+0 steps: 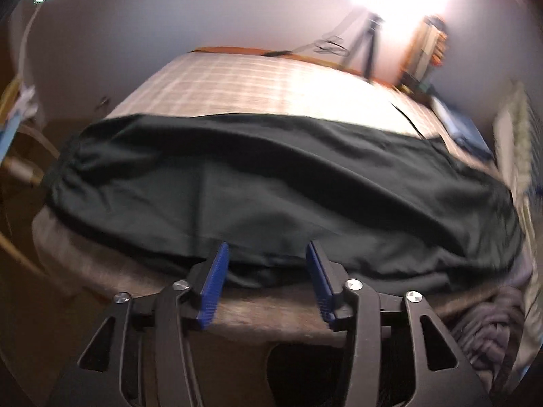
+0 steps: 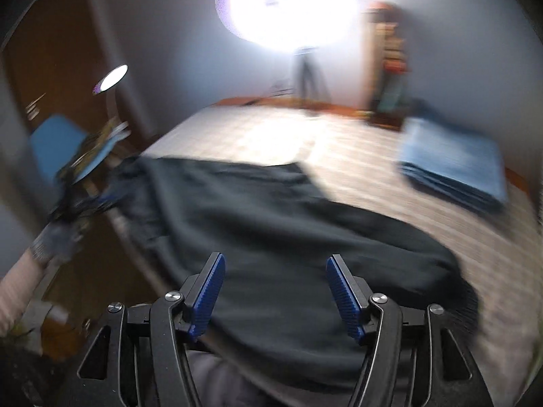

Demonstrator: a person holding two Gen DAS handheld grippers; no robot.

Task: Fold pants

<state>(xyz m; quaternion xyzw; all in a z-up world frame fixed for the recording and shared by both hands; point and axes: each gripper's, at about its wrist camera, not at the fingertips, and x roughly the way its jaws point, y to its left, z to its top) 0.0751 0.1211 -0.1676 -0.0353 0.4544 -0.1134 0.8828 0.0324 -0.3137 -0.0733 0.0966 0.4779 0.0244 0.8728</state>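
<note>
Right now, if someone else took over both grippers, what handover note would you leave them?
Left gripper: open, empty, at the near edge of the pants.
Right gripper: open, empty, above the pants.
Pants: dark, spread across the near end of the checked bed cover, apparently folded lengthwise already, though blur leaves this uncertain.
Folded blue cloth lies apart, far right.
Left: regrasp, fold crosswise, smooth.

shelf contents point(image 2: 390, 64) blurred, blue stack point(image 2: 454, 166) smeared
</note>
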